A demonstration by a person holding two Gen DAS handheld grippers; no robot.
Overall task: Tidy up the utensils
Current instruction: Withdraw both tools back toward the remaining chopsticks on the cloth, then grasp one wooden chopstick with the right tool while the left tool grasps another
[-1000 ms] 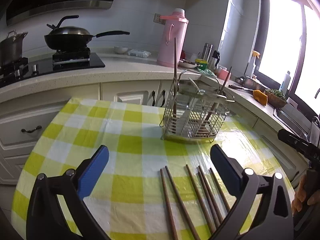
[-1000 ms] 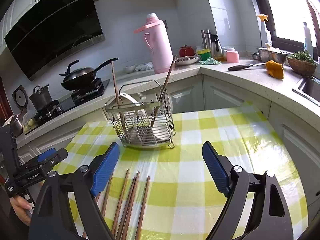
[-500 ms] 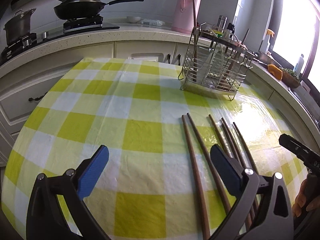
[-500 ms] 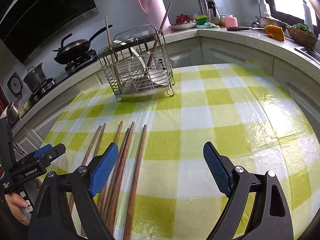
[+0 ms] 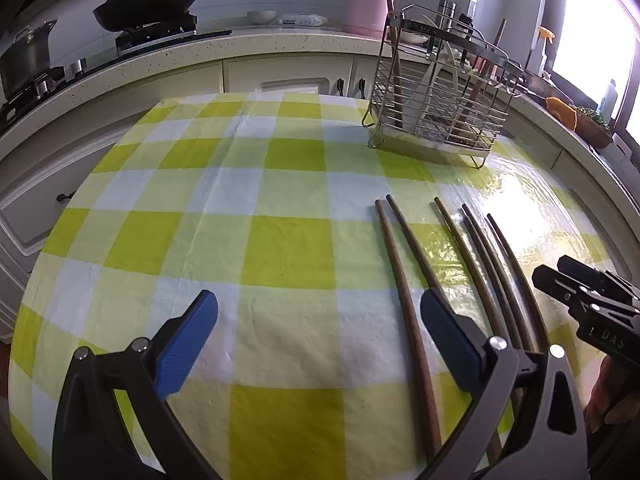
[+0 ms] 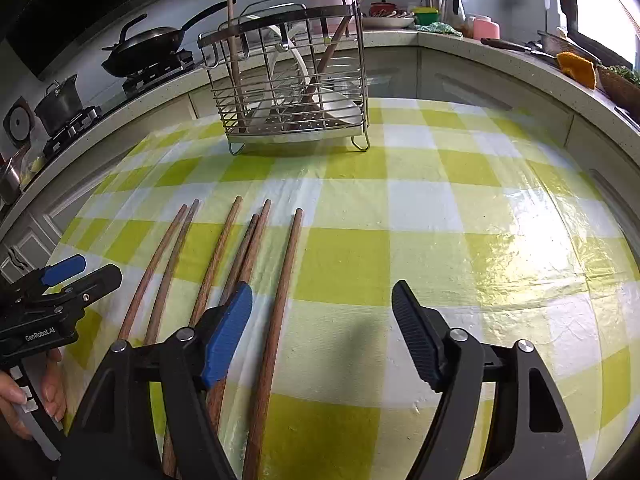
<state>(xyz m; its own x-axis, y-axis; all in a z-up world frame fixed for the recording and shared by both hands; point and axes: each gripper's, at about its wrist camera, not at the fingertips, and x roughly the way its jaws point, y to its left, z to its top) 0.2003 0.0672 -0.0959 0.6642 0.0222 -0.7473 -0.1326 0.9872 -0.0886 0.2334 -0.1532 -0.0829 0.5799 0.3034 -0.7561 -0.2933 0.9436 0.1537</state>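
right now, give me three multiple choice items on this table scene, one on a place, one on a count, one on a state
1. Where does the silver wire utensil rack stand?
A. on the checked tablecloth
B. on the stove
C. in the sink

2. How many brown wooden chopsticks lie flat on the green and white checked tablecloth?
A. two
B. six
C. nine

3. How is the right gripper?
A. shut on a chopstick
B. open, holding nothing
C. shut, empty

Answers: 1 A, its feet rest on the cloth; 2 B, six sticks lie side by side; 3 B, blue pads stand wide apart.
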